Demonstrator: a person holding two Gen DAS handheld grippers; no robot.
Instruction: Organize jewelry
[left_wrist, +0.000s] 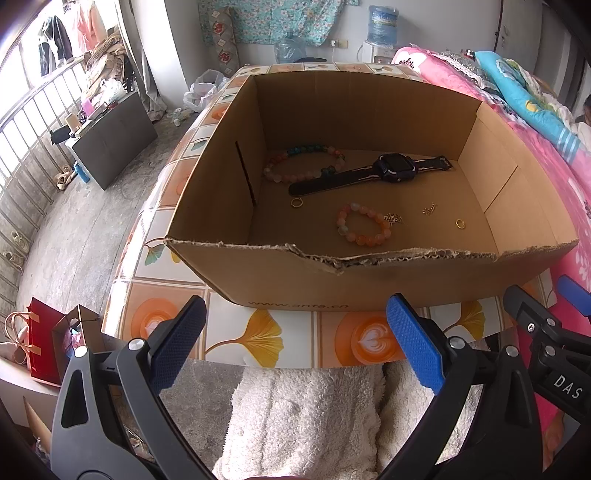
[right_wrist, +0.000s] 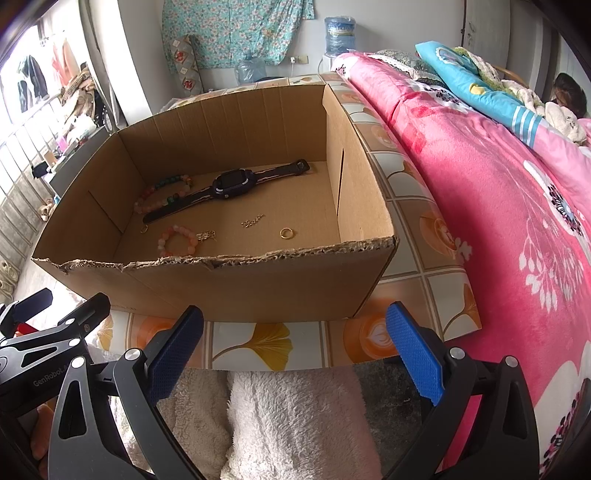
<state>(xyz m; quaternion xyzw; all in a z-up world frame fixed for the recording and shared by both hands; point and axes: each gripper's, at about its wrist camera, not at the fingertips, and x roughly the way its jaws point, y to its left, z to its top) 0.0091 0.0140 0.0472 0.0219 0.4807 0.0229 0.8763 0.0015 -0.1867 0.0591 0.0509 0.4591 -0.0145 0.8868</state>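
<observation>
1. Left gripper (left_wrist: 295, 341) noted nearest the camera, jaws spread wide, nothing between the blue pads (left_wrist: 415, 343); held short of the near table edge, above a white fleece garment (left_wrist: 306, 417).
2. Right gripper (right_wrist: 293, 345) found likewise wide apart and empty, level with the left one and just beside it; seen at the right edge of the left wrist view.
3. Table (left_wrist: 258, 334) recorded beyond the grippers, covered in a tile-and-ginkgo-leaf print cloth.
4. Cardboard box (left_wrist: 369, 284) observed standing on the table, top open, near rim torn and ragged.
5. Inside the box, nearest the torn rim: small bead bracelet (left_wrist: 364, 229) in pink and orange, lying flat, with a gold pendant (left_wrist: 392, 218) touching its right side.
6. To the right of these, well apart: a short gold chain piece (left_wrist: 429, 210) and a gold ring (left_wrist: 460, 223), each lying alone on the box floor.
7. Second gold ring (left_wrist: 296, 202) logged left of the small bracelet, just beside the near end of the watch strap.
8. Black smartwatch (left_wrist: 371, 171) recorded farther back, laid flat diagonally, one strap end crossing the large bead bracelet (left_wrist: 303, 164) at the back left.
9. Pink floral blanket (right_wrist: 498, 206) noted to the right of the table; water dispenser bottle (right_wrist: 340, 33) against the far wall.
</observation>
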